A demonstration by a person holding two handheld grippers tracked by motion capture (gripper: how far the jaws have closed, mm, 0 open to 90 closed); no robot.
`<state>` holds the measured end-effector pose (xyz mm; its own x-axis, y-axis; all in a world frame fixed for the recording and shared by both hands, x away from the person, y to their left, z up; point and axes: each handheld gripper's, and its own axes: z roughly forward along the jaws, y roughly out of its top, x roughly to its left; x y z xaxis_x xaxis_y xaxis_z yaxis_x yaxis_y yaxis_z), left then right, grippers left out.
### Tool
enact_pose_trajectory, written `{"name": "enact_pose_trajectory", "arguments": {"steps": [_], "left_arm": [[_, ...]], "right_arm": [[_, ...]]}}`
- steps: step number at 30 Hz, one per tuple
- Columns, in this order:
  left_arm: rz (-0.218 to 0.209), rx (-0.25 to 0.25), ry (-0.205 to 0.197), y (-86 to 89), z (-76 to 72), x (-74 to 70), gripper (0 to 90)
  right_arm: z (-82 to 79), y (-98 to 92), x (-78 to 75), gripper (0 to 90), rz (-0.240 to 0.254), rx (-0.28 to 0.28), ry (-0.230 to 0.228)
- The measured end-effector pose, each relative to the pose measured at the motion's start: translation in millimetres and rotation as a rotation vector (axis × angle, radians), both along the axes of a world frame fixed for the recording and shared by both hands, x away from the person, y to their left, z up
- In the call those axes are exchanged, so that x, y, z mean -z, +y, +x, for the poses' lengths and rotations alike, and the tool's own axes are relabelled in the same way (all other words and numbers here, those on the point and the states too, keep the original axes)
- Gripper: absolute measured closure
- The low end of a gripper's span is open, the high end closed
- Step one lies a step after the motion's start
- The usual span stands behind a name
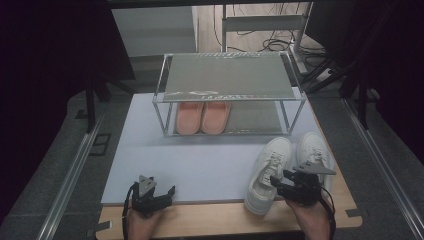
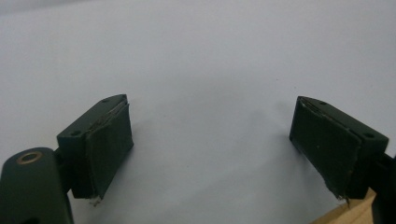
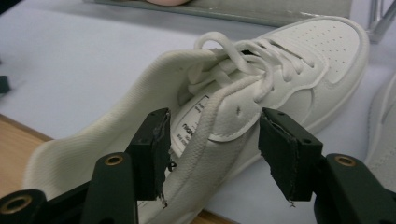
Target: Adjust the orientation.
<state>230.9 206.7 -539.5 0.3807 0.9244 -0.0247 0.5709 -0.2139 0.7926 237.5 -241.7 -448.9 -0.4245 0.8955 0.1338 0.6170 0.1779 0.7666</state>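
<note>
White sneaker point(image 3: 261, 88) between the spread right tongs point(image 3: 215, 154), untouched by either pad; left tongs point(image 2: 210, 144) spread wide

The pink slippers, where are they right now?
In the high view the pink slippers sit side by side on the lower shelf of the rack, towards its left end.

Right gripper point(image 3: 224, 158): fingers point(image 3: 152, 154) apart, pads clear of the sneaker point(image 3: 243, 93). Sneaker's collar side and one lace point(image 3: 201, 135) lie between the fingers; the tongue label sits just beyond the left finger. Toe points away, up-right. Second sneaker point(image 3: 385, 135) beyond the right finger. Sneaker's heel overhangs the mat point(image 3: 84, 60) onto the table point(image 3: 14, 154).
</note>
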Motion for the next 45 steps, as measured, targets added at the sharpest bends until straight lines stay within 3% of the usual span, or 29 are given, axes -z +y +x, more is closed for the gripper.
{"name": "enact_pose_trajectory", "arguments": {"steps": [3, 11, 15, 21, 25, 28, 31, 37, 40, 42, 45], "left_arm": [[0.0, 0.0, 0.0, 0.0, 0.0, 0.0, 12.9], [0.001, 0.0, 0.0, 0.0, 0.0, 0.0, 12.9], [0.0, 0.0, 0.0, 0.0, 0.1, 0.0, 12.9], [0.001, 0.0, 0.0, 0.0, 0.0, 0.0, 12.9], [0.0, 0.0, 0.0, 0.0, 0.0, 0.0, 12.9], [0.001, 0.0, 0.0, 0.0, 0.0, 0.0, 12.9], [0.001, 0.0, 0.0, 0.0, 0.0, 0.0, 12.9], [0.001, 0.0, 0.0, -0.1, 0.0, 0.0, 12.9], [0.001, 0.0, 0.0, -0.1, 0.0, 0.0, 12.9], [0.001, 0.0, 0.0, -0.1, 0.0, 0.0, 12.9], [0.001, 0.0, 0.0, -0.1, 0.0, 0.0, 12.9]], "right_arm": [[-0.1, 0.3, 0.6, 50.7, -0.019, 0.01, -0.005], [2.8, -0.4, 2.1, 73.3, 0.008, -0.023, -0.008], [9.6, 8.3, 1.8, 75.7, 0.0, -0.056, -0.016], [20.6, 25.1, 4.0, 75.8, 0.028, -0.124, -0.017], [27.0, 36.4, 3.2, 70.7, 0.011, -0.15, -0.017], [25.2, 35.4, -1.0, 65.7, -0.016, -0.146, -0.022], [17.8, 29.9, -8.7, 66.3, 0.015, -0.146, -0.037], [5.5, 35.3, -12.5, 85.9, 0.032, -0.217, -0.021], [9.3, 40.5, -2.8, 89.1, 0.004, -0.232, 0.014], [12.1, 39.0, 1.5, 89.2, 0.018, -0.236, 0.021], [12.7, 36.6, 1.0, 89.3, -0.004, -0.225, 0.011]]}}
